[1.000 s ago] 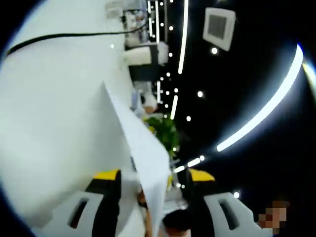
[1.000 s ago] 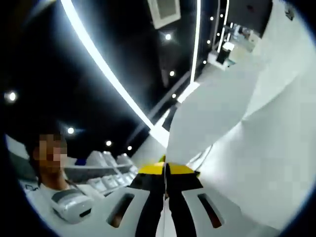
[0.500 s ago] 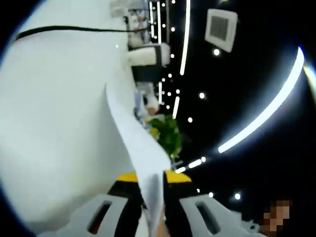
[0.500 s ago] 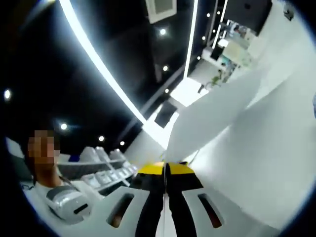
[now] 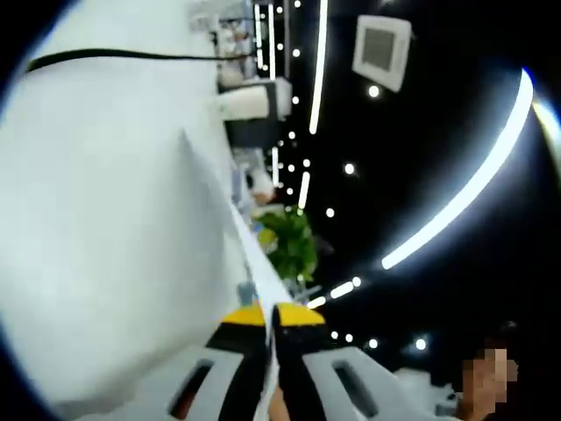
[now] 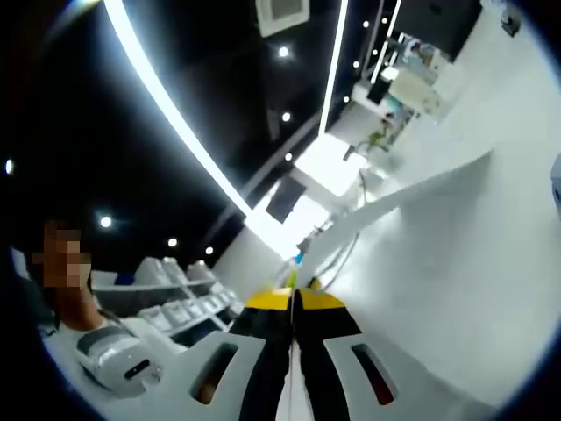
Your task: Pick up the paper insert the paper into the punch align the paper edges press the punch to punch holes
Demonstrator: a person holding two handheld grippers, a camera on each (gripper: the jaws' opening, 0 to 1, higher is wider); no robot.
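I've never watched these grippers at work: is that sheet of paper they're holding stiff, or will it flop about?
Probably floppy: the paper curves in a long arc away from the right gripper. Likely light too, since the left gripper holds it by a thin edge alone.

Strong contrast throughout: dark ceiling (image 5: 438, 132) cut by long glaring light strips (image 5: 465, 197) and small spotlights (image 6: 282, 53), all bent into arcs by fisheye distortion. Beside the strips, white table surface (image 5: 96, 202) blown out, nearly featureless. Soft overall, blurred toward the edges; paper (image 6: 412, 189) pale, low in detail.
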